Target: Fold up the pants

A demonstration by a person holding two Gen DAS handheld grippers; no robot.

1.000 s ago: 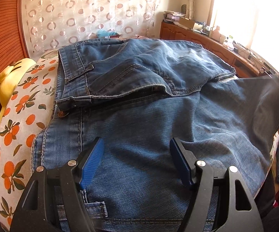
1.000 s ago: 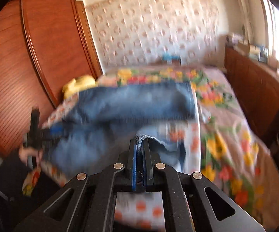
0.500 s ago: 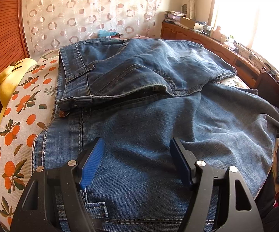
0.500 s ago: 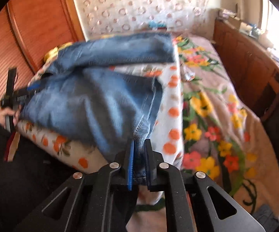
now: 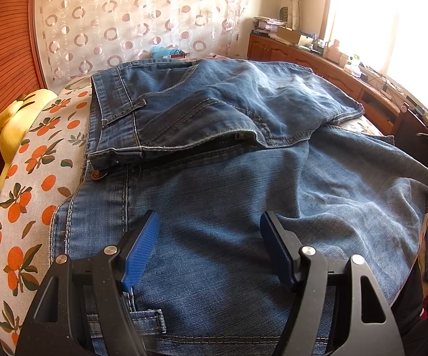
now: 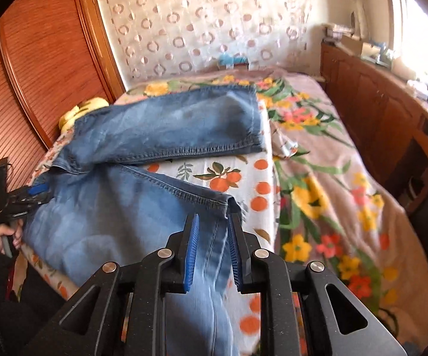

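One pair of blue denim pants point(image 6: 131, 195) spread across a bed point(image 6: 332, 207), lying on an orange-print cloth point(image 6: 237, 178) that covers the left part of the floral bedspread point(image 6: 318, 160). Two legs, splayed apart: far leg point(image 6: 178, 127) running rightward, its hem stopping just short of the cloth's right edge; near leg point(image 6: 142, 207) angling toward the camera, its hem at the right gripper point(image 6: 212, 249). A wedge of bare cloth showing between the two legs. Waistband point(image 5: 104, 112) at the left, close to the bed's left edge, beside one yellow soft toy point(image 5: 15, 124) and the wooden wardrobe point(image 6: 36, 74).

Right gripper: jaws opening, narrow gap, near leg's hem edge hanging between the blue pads point(image 6: 191, 255) with daylight on both sides, fabric blurred, not visibly pinched.

Left gripper point(image 5: 208, 246): jaws spread wide, hovering over the seat area of the pants, nothing clamped between its pads point(image 5: 141, 249). Seen from the right wrist view at far left, held in a hand point(image 6: 4, 237) at the near-left corner of the bed.

Open room: broad stretch of unoccupied bedspread to the right of the pants, bounded on the right by a long wooden cabinet point(image 6: 377, 109) under a bright window point(image 5: 392, 29). Patterned curtain point(image 6: 208, 20) along the far wall.
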